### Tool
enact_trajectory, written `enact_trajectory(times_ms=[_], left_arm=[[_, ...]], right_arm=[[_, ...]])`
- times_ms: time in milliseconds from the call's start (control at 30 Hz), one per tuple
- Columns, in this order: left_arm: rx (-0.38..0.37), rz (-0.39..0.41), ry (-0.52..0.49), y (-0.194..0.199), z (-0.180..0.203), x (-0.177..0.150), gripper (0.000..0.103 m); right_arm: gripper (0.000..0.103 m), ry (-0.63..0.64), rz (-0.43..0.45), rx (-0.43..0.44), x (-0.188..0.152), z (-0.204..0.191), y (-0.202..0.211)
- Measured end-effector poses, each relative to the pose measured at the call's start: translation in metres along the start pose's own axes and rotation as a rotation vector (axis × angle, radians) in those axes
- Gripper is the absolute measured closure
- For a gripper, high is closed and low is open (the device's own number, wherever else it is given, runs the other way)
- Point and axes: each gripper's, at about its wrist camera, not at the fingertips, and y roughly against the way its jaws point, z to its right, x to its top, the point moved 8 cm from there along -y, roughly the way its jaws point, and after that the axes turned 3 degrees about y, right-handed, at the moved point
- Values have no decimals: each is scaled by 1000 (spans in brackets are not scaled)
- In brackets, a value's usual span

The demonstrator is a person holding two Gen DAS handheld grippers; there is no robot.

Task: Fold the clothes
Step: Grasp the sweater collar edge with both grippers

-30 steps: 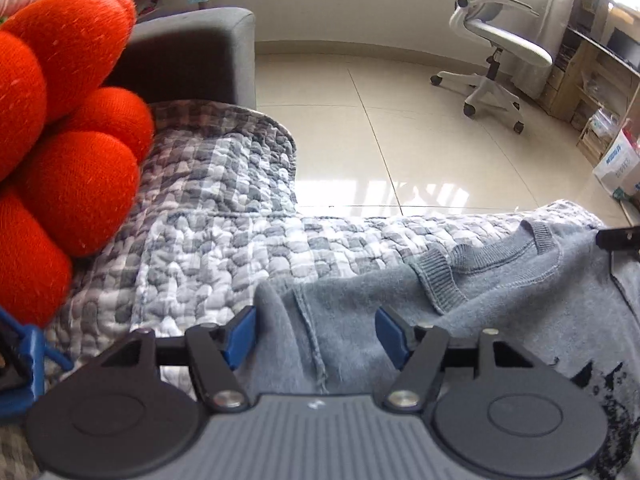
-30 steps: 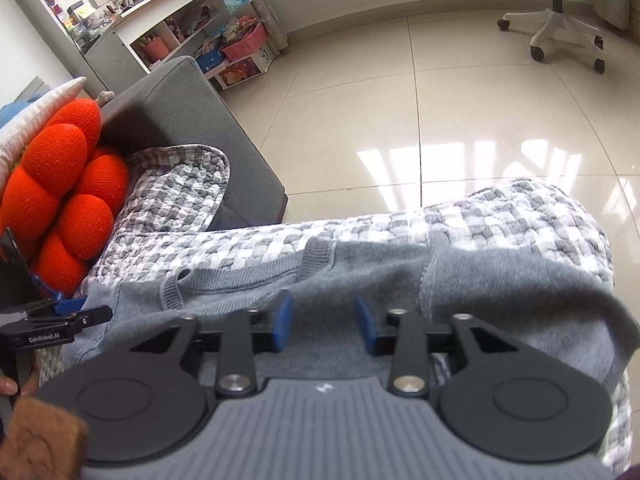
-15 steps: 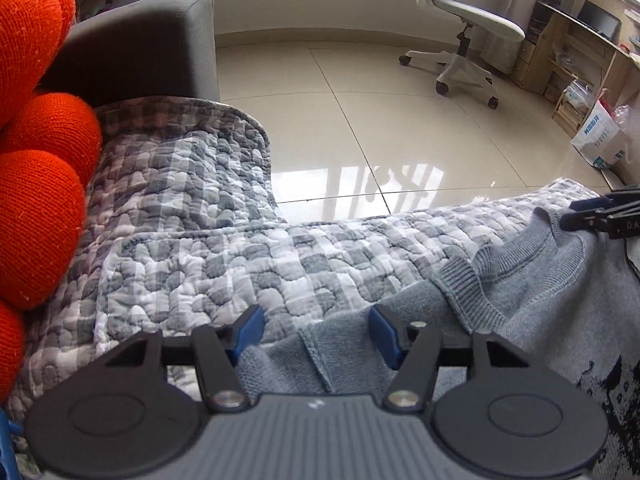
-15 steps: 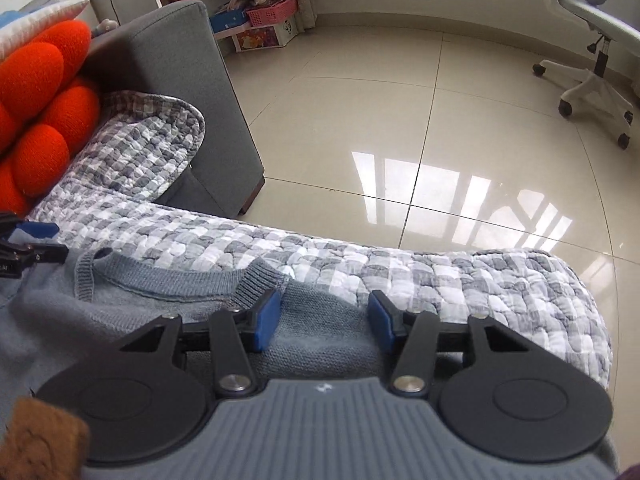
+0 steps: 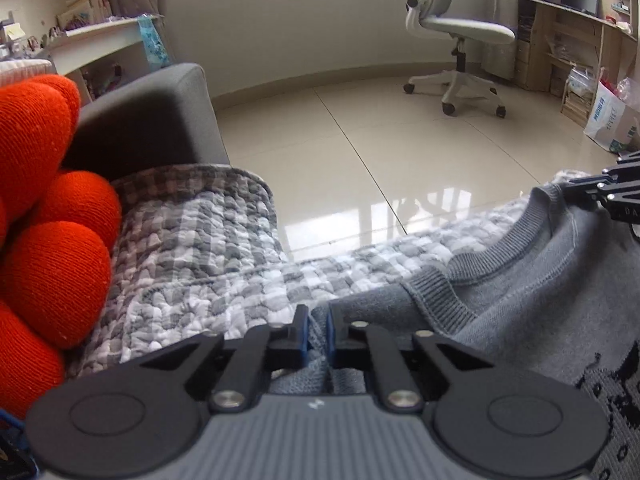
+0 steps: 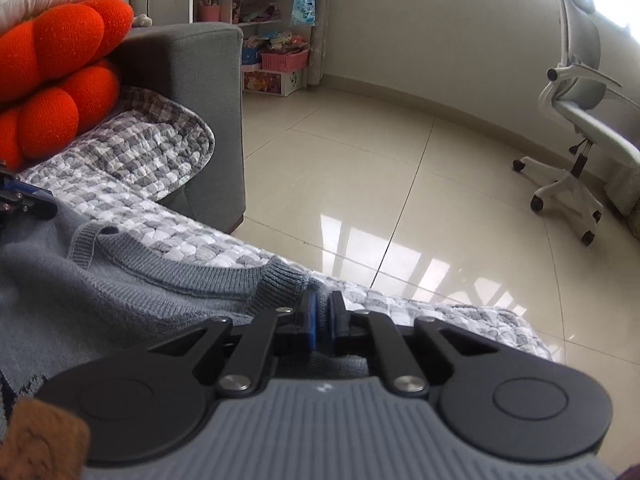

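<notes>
A grey knit sweater (image 5: 528, 304) with a ribbed collar and a dark pattern lies on a checked quilt. My left gripper (image 5: 317, 330) is shut on the sweater's edge near one shoulder. My right gripper (image 6: 321, 320) is shut on the sweater (image 6: 100, 288) at the other shoulder, beside the collar. Each gripper shows at the edge of the other's view: the right one (image 5: 612, 196) at the far right, the left one (image 6: 20, 200) at the far left.
The grey-and-white checked quilt (image 5: 192, 248) covers a grey sofa (image 6: 200, 92). A red knotted cushion (image 5: 44, 220) sits to the left. Beyond the sofa edge are a tiled floor (image 5: 400, 152), a white office chair (image 5: 460, 40) and shelves (image 6: 264, 20).
Both grippers have closed from open onto the sweater's shoulders. Both moved toward the quilt's front edge, and the views now tilt up toward the room.
</notes>
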Motion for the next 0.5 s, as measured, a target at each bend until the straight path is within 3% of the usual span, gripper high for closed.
enact_trajectory(times_ms=[67,267,367,500], left_arm=[[25,8,19,-5,-3,4,95],[93,12,69,-23,-9,12,94],[121,-33,52,-44,-6,-1,94],[158,-19,30,-52,-2,-8,94]], right_arm=[[96,-7,45,-26,7,3,3],[96,-51,23,-62,7,7,-24],[101,-73,12,-80,8,9,-38],[100,-91,8,-91,6,13,-40]])
